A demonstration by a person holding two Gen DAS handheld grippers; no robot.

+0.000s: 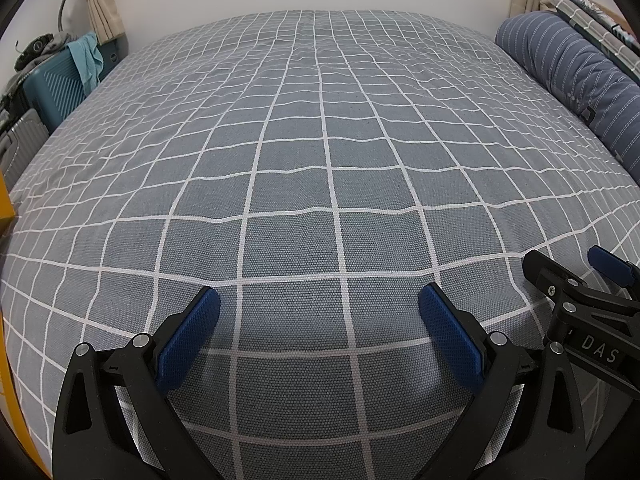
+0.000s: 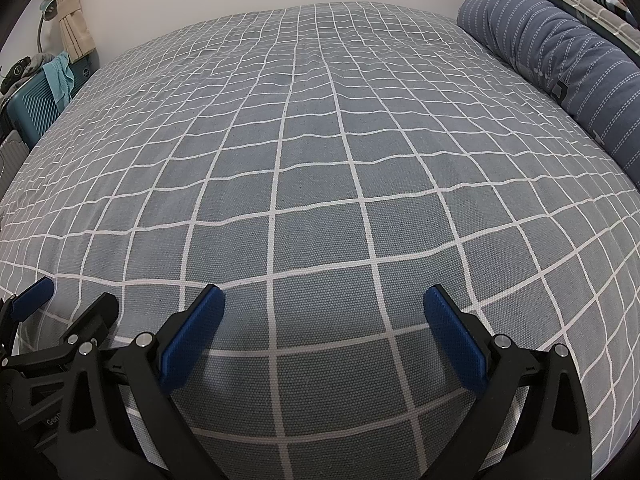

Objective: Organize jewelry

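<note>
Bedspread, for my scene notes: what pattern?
Grey-blue bedspread with white grid lines; left wrist view.

A grey-blue bedspread with a white grid covered the bed, lightly rippled toward twelve o'clock. At two o'clock lay a dark blue striped pillow, with patterned cushions just behind it. At ten o'clock stood a teal suitcase draped with a teal cloth, beside a beige curtain.
</note>
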